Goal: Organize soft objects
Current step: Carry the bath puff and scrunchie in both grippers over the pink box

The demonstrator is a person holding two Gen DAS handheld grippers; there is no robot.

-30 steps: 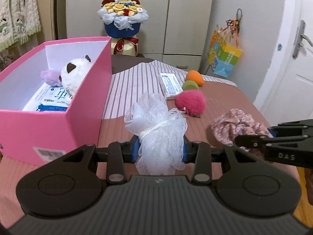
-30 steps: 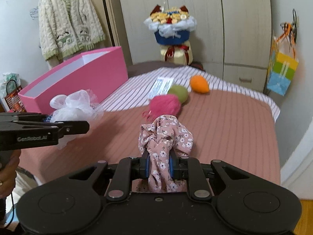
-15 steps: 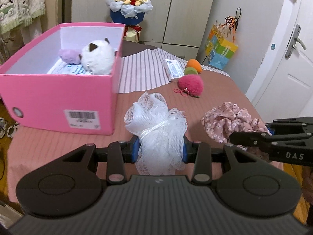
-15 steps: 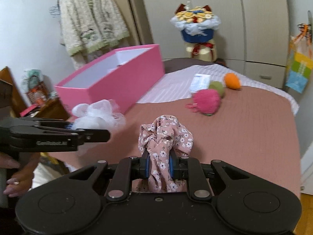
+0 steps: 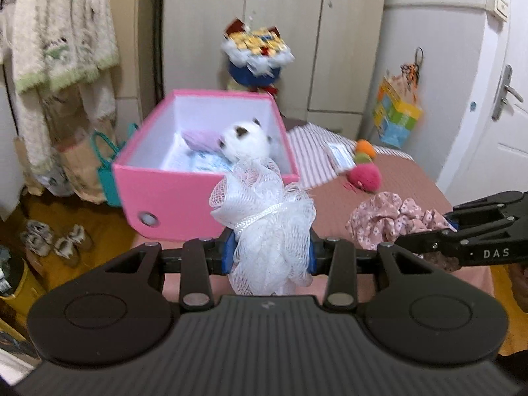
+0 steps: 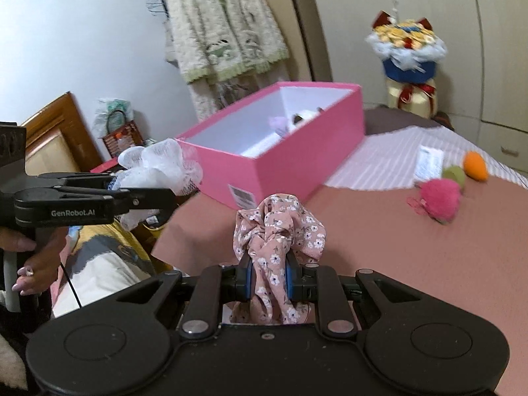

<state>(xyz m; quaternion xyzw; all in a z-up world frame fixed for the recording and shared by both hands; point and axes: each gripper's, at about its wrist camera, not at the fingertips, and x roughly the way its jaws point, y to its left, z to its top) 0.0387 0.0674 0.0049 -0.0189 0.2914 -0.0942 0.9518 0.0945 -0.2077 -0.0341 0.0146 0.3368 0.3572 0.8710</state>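
My left gripper (image 5: 269, 252) is shut on a white mesh bath puff (image 5: 264, 211), held in the air in front of the near end of the pink box (image 5: 184, 198). The puff also shows in the right wrist view (image 6: 158, 165). My right gripper (image 6: 267, 280) is shut on a pink floral scrunchie (image 6: 280, 227), held above the brown bed cover; it also shows in the left wrist view (image 5: 396, 217). The pink box (image 6: 297, 165) holds a white plush toy (image 5: 246, 140), a lilac soft item (image 5: 201, 138) and a blue-and-white pack.
On the bed lie a pink pompom (image 6: 440, 198), a green ball (image 6: 453, 175), an orange ball (image 6: 475, 165) and a white packet (image 6: 429, 160). A flower bouquet (image 6: 407, 56) stands behind the box. A cardigan (image 6: 224, 23) hangs at the left. Shoes (image 5: 52, 241) lie on the floor.
Both grippers have risen and swung left with their loads. The pink box now sits further off and more central, and I look down into it from its near end.
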